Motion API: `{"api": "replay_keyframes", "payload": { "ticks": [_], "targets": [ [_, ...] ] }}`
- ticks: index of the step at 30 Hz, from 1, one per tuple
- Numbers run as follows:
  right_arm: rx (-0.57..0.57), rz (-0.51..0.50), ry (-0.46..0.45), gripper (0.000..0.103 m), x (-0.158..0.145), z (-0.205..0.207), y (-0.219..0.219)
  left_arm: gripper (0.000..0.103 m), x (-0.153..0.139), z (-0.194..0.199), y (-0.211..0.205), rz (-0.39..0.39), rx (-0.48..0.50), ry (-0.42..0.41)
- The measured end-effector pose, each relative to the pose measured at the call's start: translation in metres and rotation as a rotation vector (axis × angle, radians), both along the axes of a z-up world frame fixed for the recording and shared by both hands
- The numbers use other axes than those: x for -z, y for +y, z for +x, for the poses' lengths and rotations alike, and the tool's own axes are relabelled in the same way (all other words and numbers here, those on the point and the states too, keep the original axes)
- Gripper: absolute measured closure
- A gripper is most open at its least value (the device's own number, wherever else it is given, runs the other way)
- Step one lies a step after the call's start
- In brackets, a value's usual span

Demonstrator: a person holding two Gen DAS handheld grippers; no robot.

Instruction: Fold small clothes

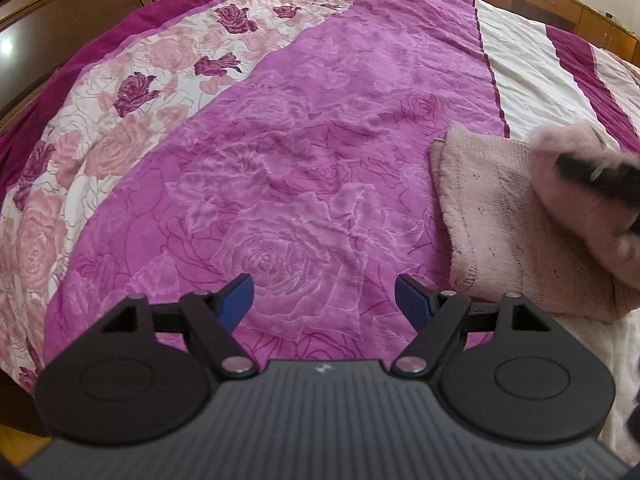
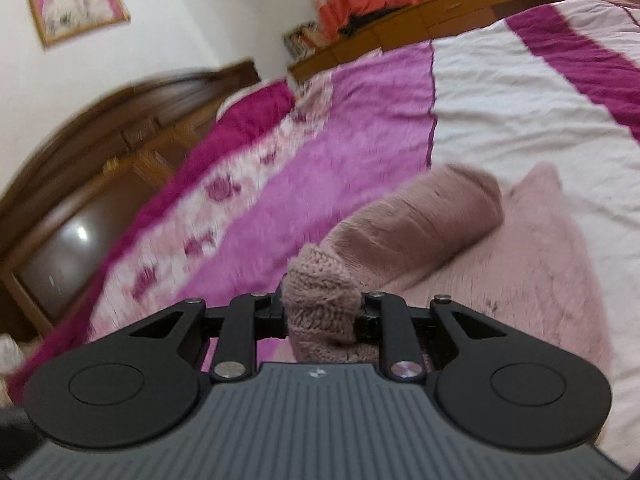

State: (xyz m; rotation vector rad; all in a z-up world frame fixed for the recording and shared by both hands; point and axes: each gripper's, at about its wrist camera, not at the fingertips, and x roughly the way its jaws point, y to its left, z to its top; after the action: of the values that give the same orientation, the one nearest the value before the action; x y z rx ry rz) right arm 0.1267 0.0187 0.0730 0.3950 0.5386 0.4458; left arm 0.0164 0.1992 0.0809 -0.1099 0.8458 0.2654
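- The left gripper [image 1: 324, 294] hangs over the purple rose-print bedspread [image 1: 304, 152] with its 2 blue-tipped jaws spread wide and nothing between them; it looks parked beside the work, free to pin or catch cloth when the fold needs a 2nd hold.
- The right gripper [image 2: 320, 312] has its jaws drawn narrow onto a bunched knitted edge of the pink knit garment [image 2: 320, 300], so the ribbed cloth fills the gap between the pads.
- In the left wrist view that same gripper shows as a dark blurred shape at the right edge, with pink cloth wrapped around it.
- The pink knit garment lies on the bed where the purple bedspread meets a white striped sheet [image 2: 520, 100]; most of it rests flat, and the gripped part rises off it in a rolled loop.
- The likely reason for the grip on the edge is to carry that flap across the flat part and make a fold; this is a judgement from the lifted loop.
- The fold looks partly made: 1 layer already sits doubled at the near edge in the left wrist view.
- No brand, label or readable writing shows on the garment or bedding. Each gripper body bears a small pale emblem, too small to read.
- A framed picture [image 2: 76, 4] hangs on the wall; no text is legible there.
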Motion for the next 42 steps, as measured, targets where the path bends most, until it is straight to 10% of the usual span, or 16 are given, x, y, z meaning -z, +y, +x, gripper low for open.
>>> {"api": "replay_keyframes", "payload": {
  "ticks": [5,10,25,37,42],
  "targets": [
    [-0.043,-0.077,0.053,0.071,0.033,0.007,0.022,0.024,0.001,0.005,0.005,-0.009,0.001,-0.004],
    [-0.090,-0.063,0.027,0.039,0.026,-0.003,0.029,0.024,-0.005,0.012,0.003,-0.059,0.025,-0.037],
    [0.023,-0.047,-0.062,0.030,-0.024,-0.061,-0.059,0.024,-0.010,0.076,-0.048,-0.256,0.203,-0.122],
    [0.212,0.001,0.038,0.030,0.006,-0.052,-0.122,0.026,0.025,0.113,-0.068,-0.336,0.256,-0.101],
    [0.227,0.002,0.062,0.030,0.018,-0.048,-0.122,0.050,0.042,0.118,-0.066,-0.415,0.244,-0.096]
  ]
}}
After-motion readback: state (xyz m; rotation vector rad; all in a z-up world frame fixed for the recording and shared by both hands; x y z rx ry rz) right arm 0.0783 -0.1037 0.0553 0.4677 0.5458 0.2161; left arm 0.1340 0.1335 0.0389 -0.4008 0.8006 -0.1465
